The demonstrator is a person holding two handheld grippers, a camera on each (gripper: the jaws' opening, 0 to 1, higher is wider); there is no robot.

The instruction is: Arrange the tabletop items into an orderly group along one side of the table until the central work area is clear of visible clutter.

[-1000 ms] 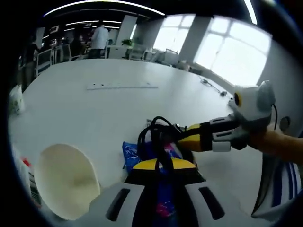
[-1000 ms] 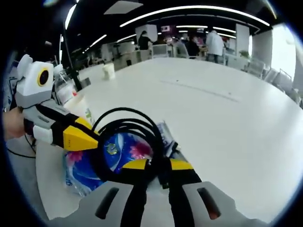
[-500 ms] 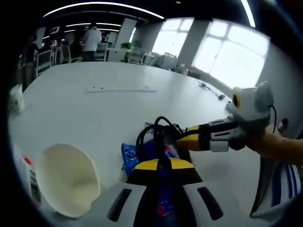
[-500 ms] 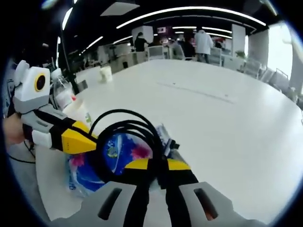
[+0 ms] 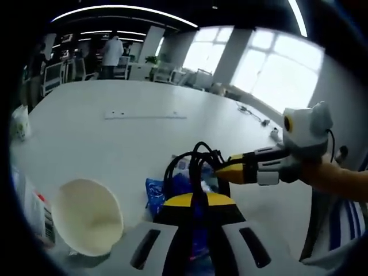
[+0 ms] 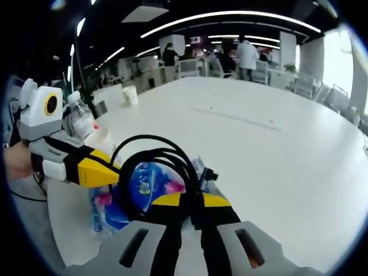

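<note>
We hold a coiled black cable point(image 6: 158, 172) over the white table point(image 6: 276, 155). Both tools grip it: the right tool point(image 6: 187, 201) and the left tool point(image 5: 195, 200) have jaws pinched narrow on the loops. The coil stands upright above a blue packet point(image 6: 138, 190). A paper cup point(image 5: 86, 215) lies tipped, mouth toward us.

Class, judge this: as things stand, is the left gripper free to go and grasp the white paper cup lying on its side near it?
Probably not yet. The left gripper is shut on the coiled black cable, as is the right gripper. The white paper cup lies close and unobstructed.
</note>
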